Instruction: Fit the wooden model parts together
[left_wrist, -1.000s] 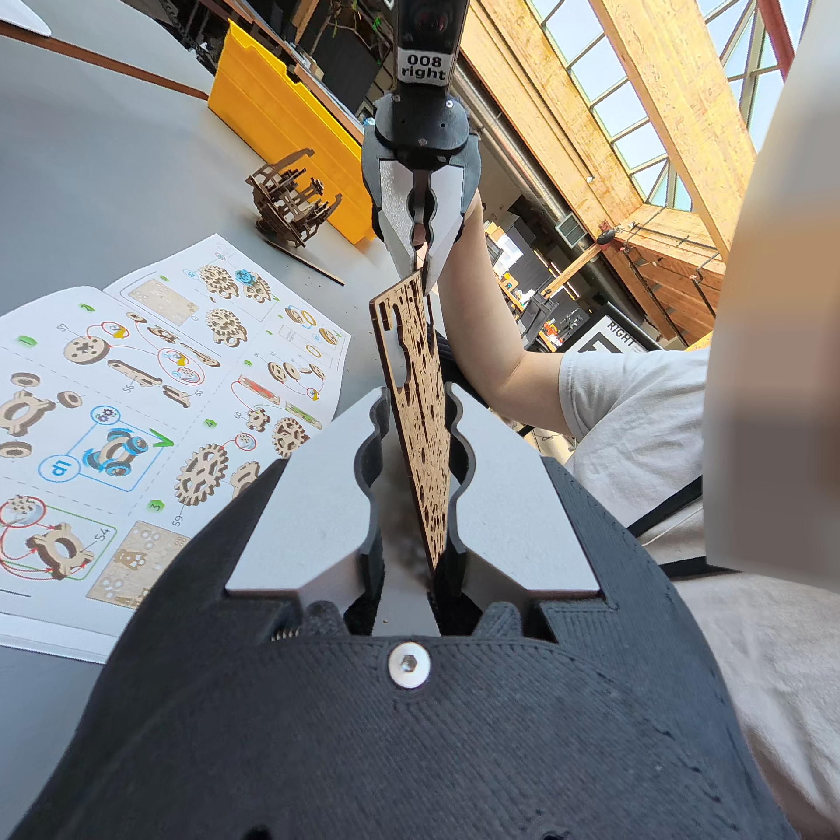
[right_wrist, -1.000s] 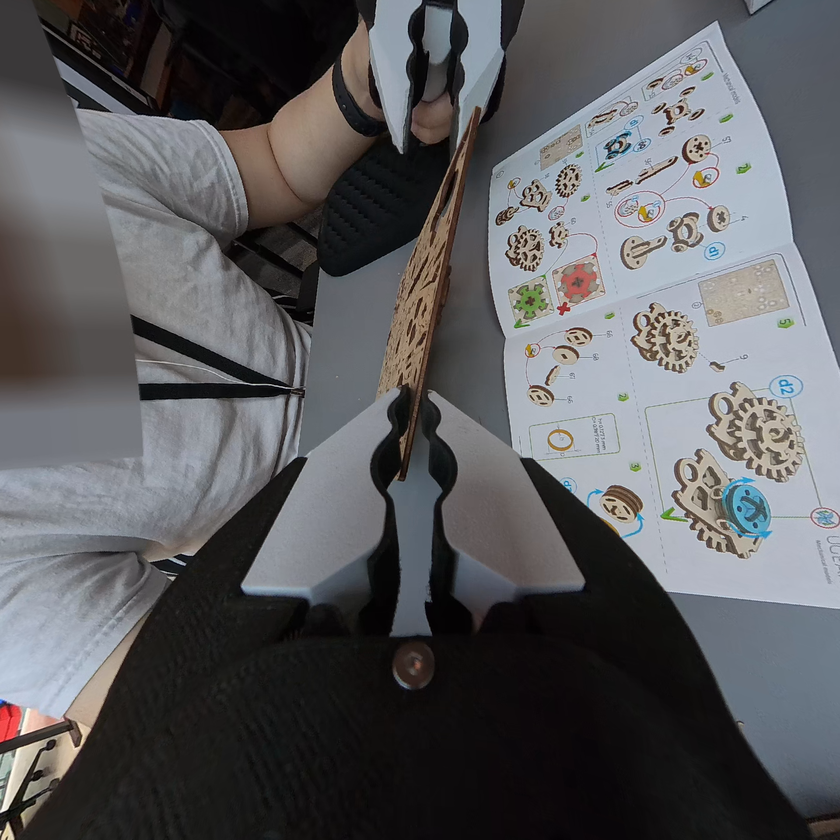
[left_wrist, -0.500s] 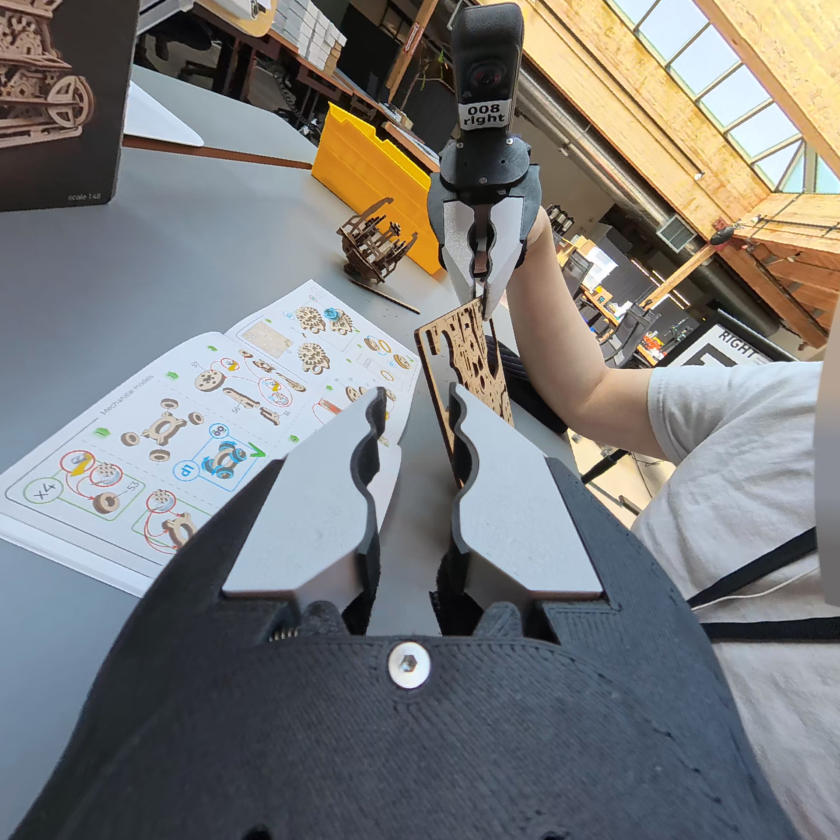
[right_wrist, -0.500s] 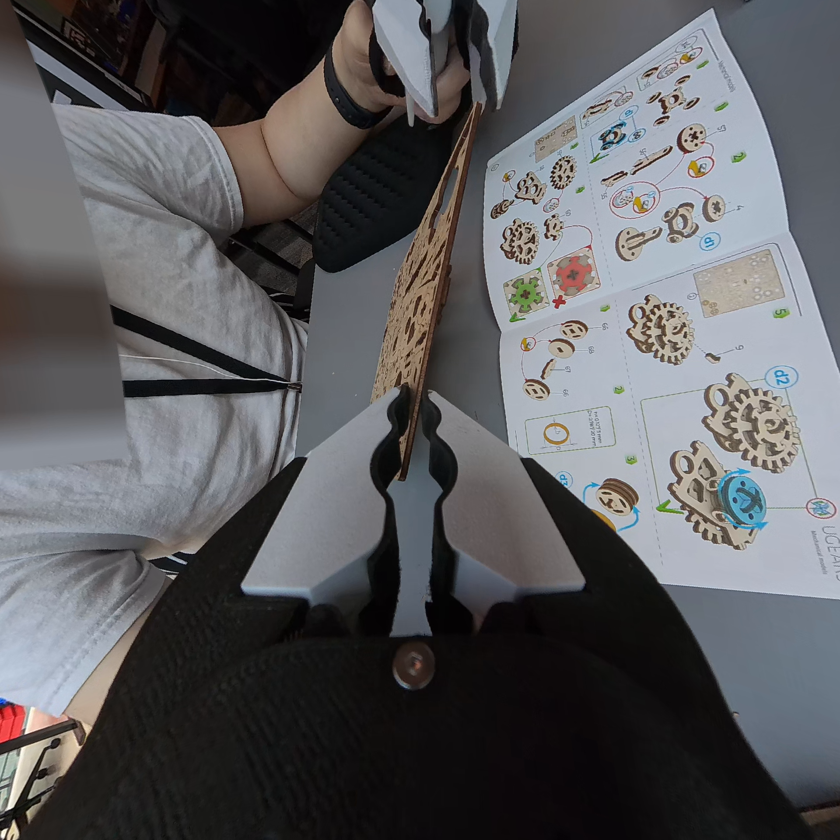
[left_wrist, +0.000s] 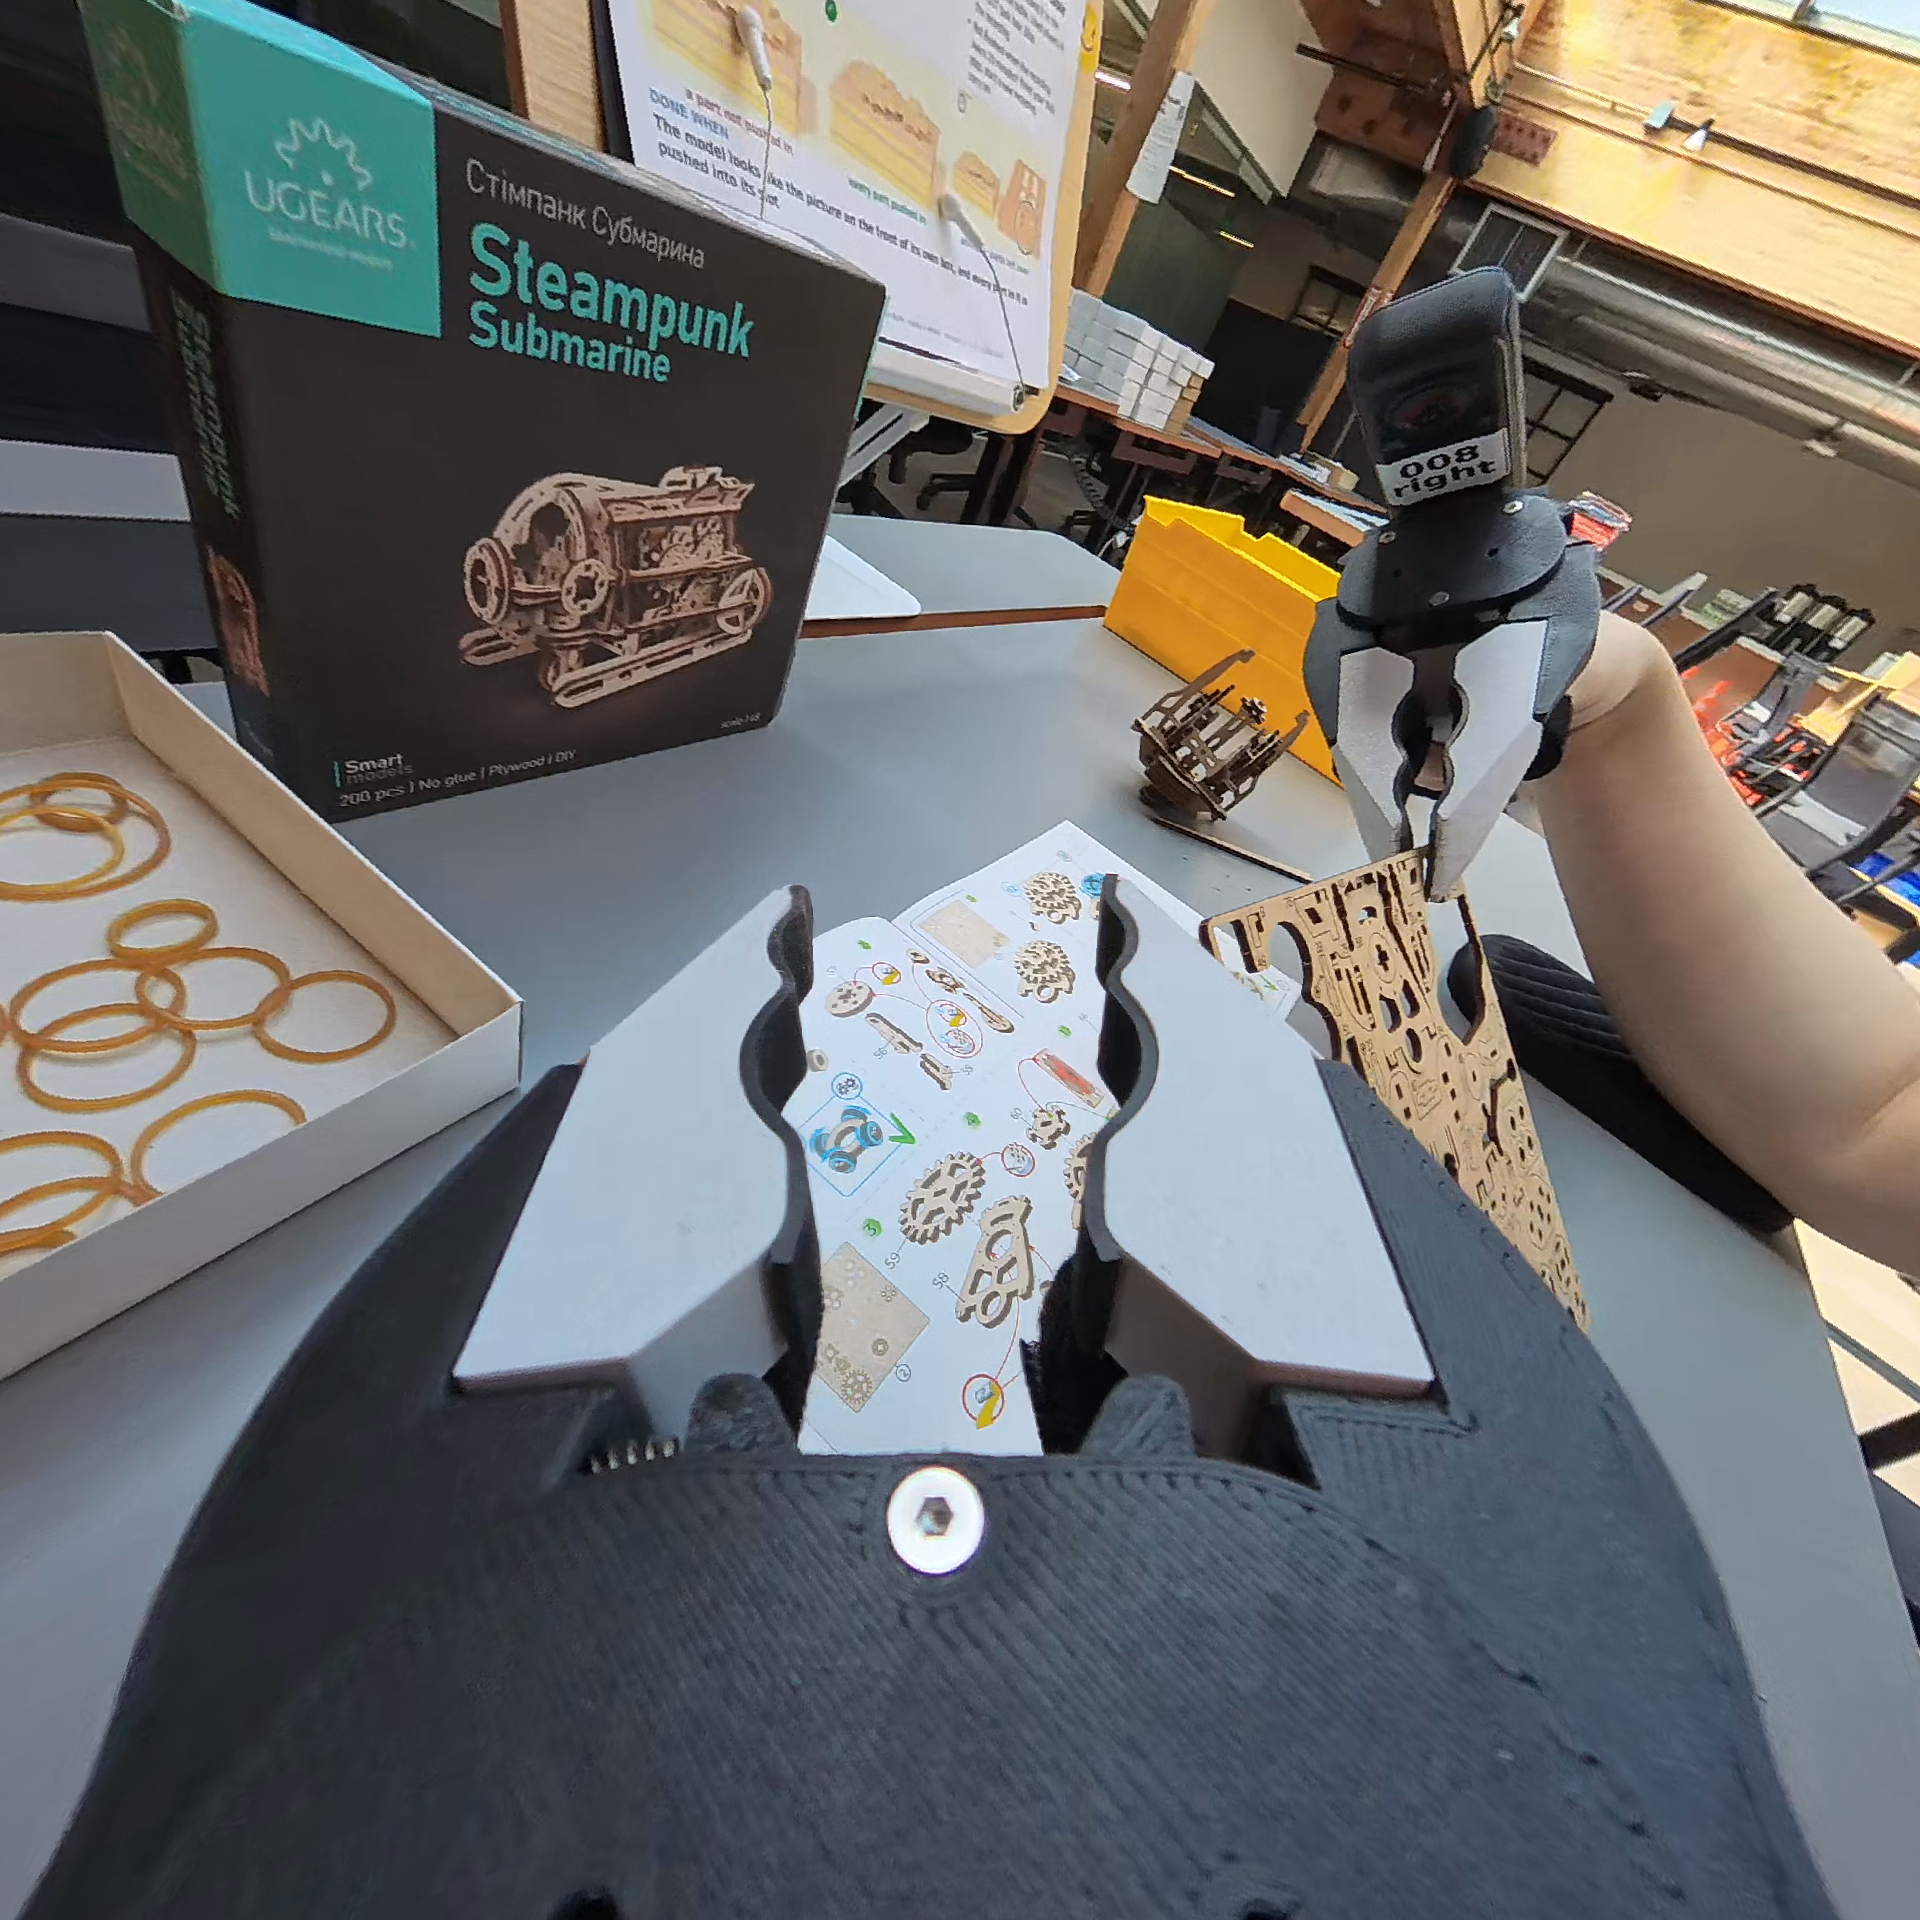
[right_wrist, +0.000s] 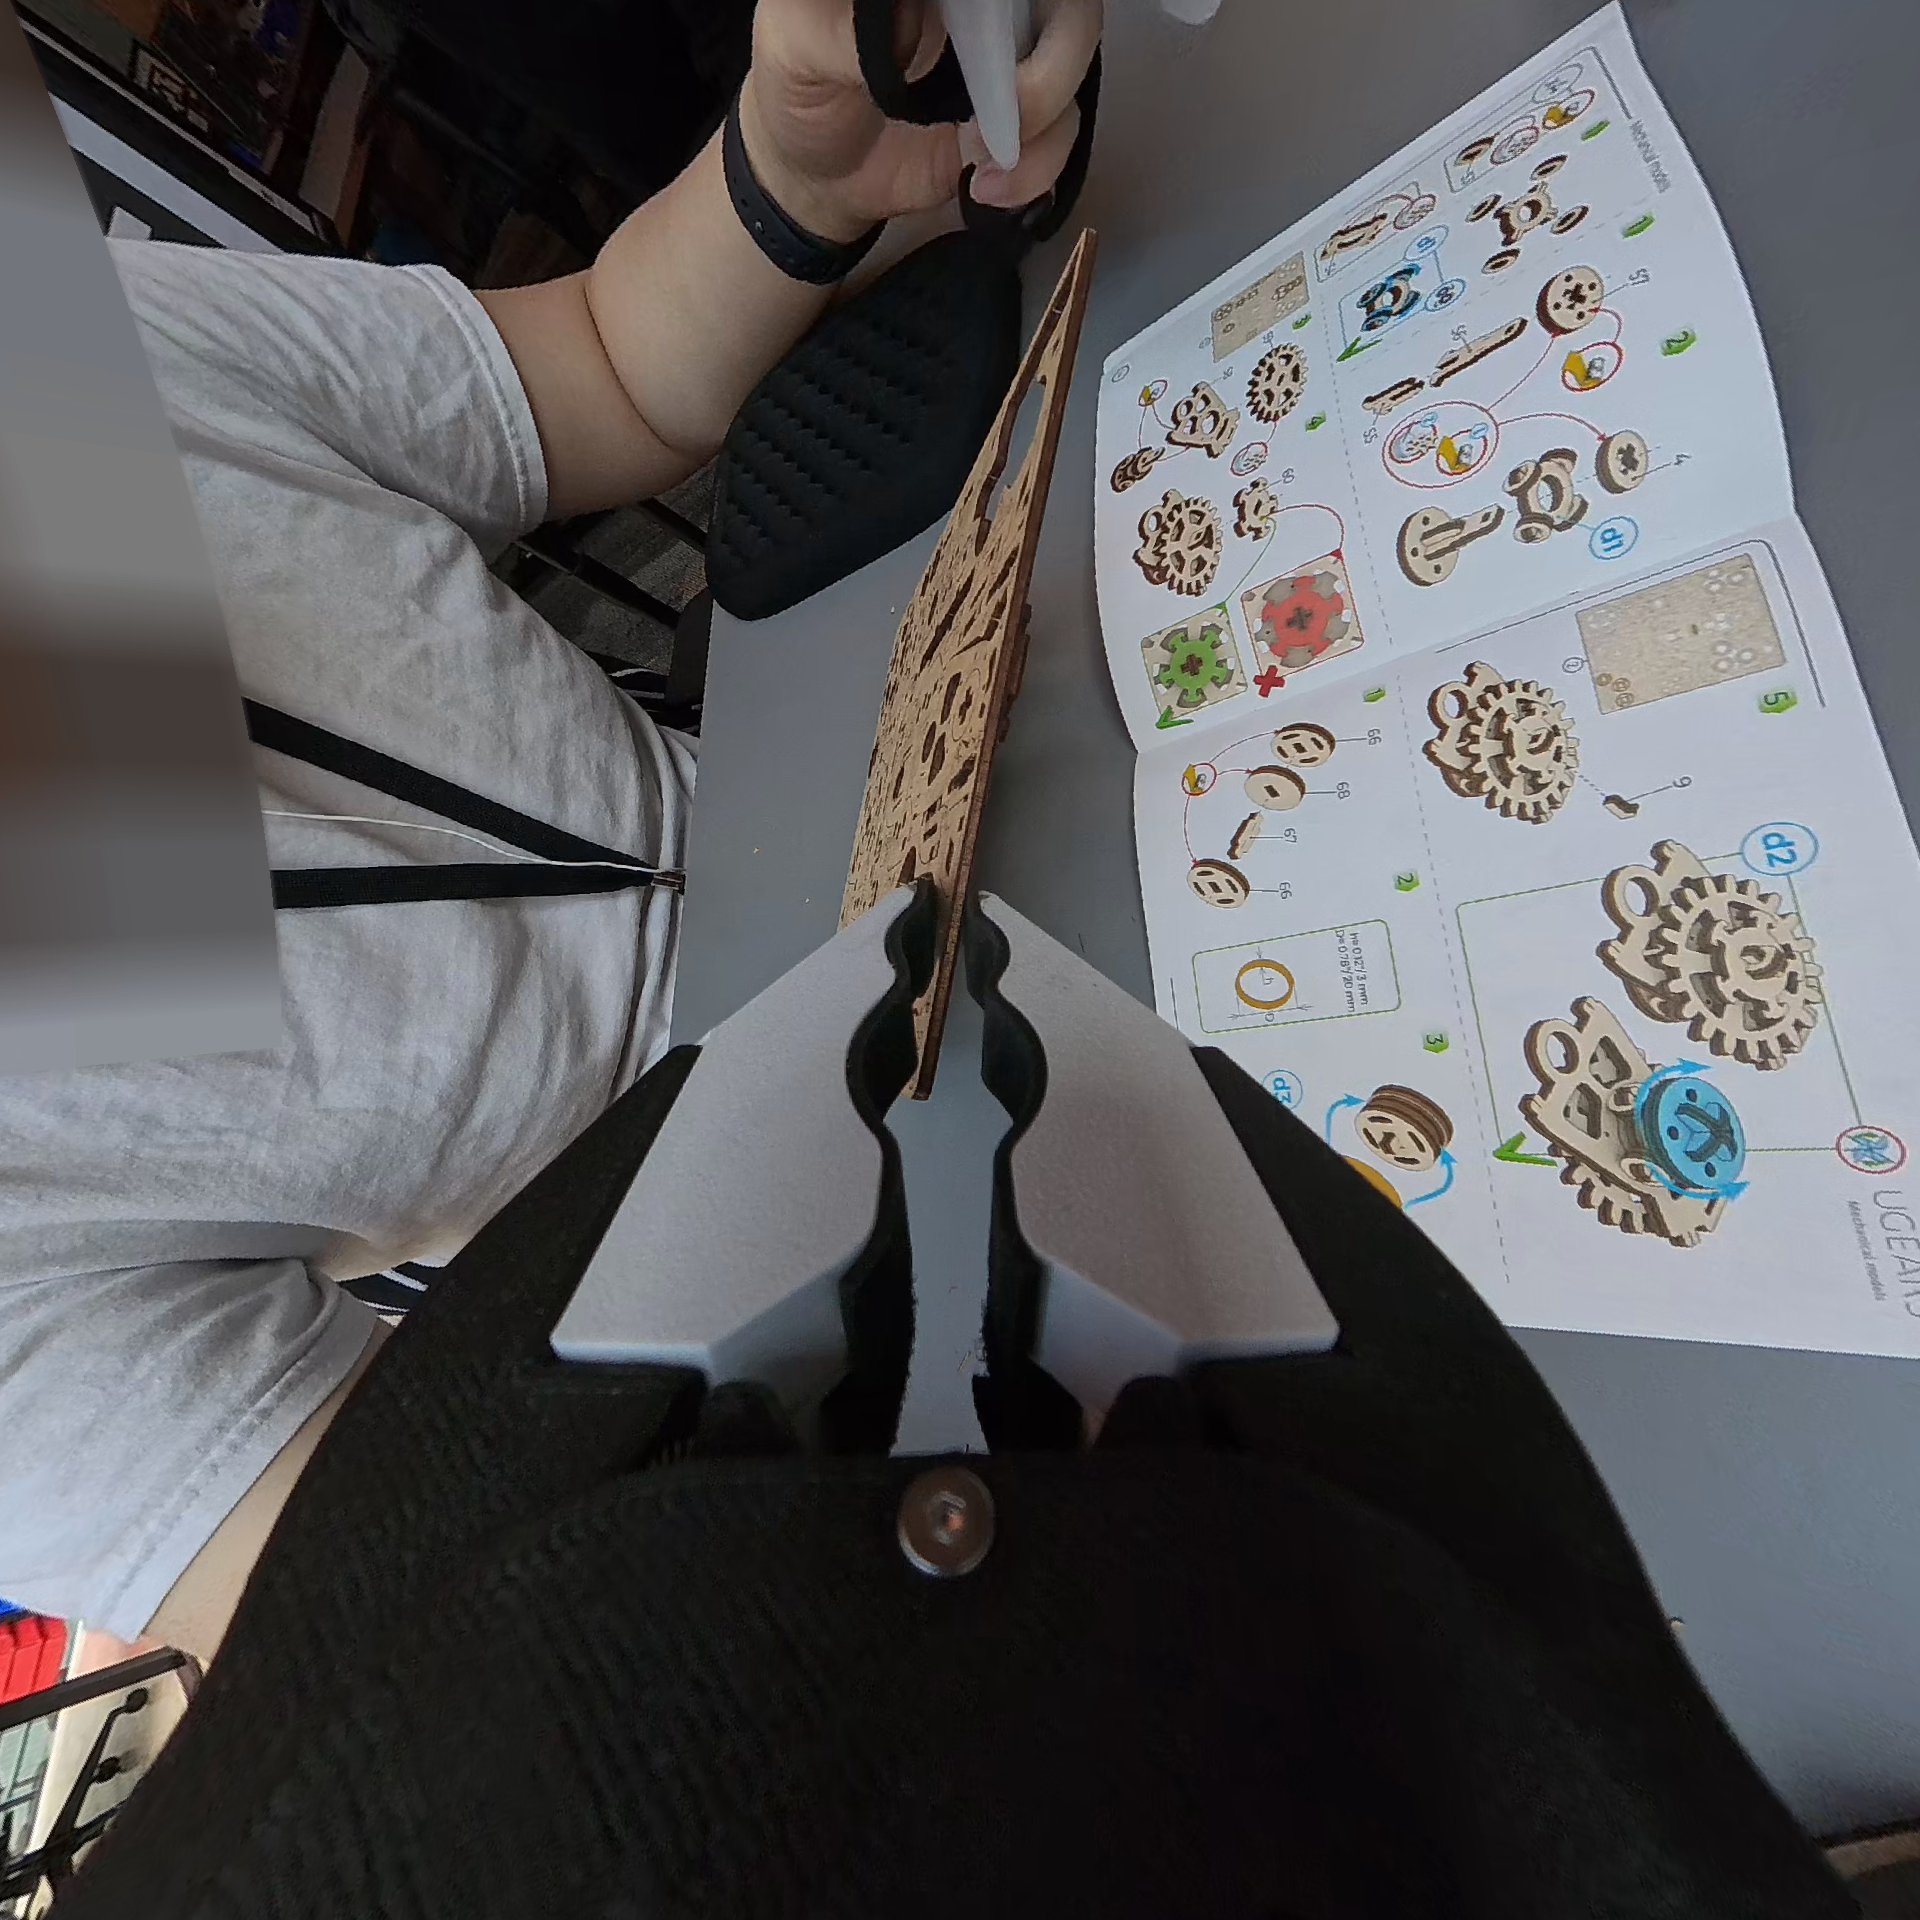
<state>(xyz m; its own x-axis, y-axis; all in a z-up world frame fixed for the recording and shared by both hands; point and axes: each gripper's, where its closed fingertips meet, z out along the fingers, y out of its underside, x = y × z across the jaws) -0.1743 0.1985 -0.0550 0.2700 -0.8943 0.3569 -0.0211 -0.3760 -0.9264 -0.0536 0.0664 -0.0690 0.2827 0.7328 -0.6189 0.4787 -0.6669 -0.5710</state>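
A laser-cut wooden parts sheet (left_wrist: 1423, 1039) stands on edge above the grey table. My right gripper (left_wrist: 1421, 868) is shut on its upper corner; in the right wrist view the sheet (right_wrist: 966, 675) runs away from the right gripper (right_wrist: 951, 899), pinched between the pads. My left gripper (left_wrist: 954, 904) is open and empty, to the left of the sheet, over the instruction leaflet (left_wrist: 935, 1091). A small partly built wooden model (left_wrist: 1205, 748) sits farther back on the table.
The leaflet (right_wrist: 1507, 727) lies open, right of the sheet in the right wrist view. A dark model box (left_wrist: 499, 468) stands at the back left. A white tray (left_wrist: 312, 1174) holds rubber bands. A yellow bin (left_wrist: 1205, 592) is behind the model. A black padded rest (right_wrist: 862, 436) lies near the person's arm.
My left gripper has let go of the wooden sheet, opened wide and swung away to the left. My right gripper still holds the sheet, alone now.
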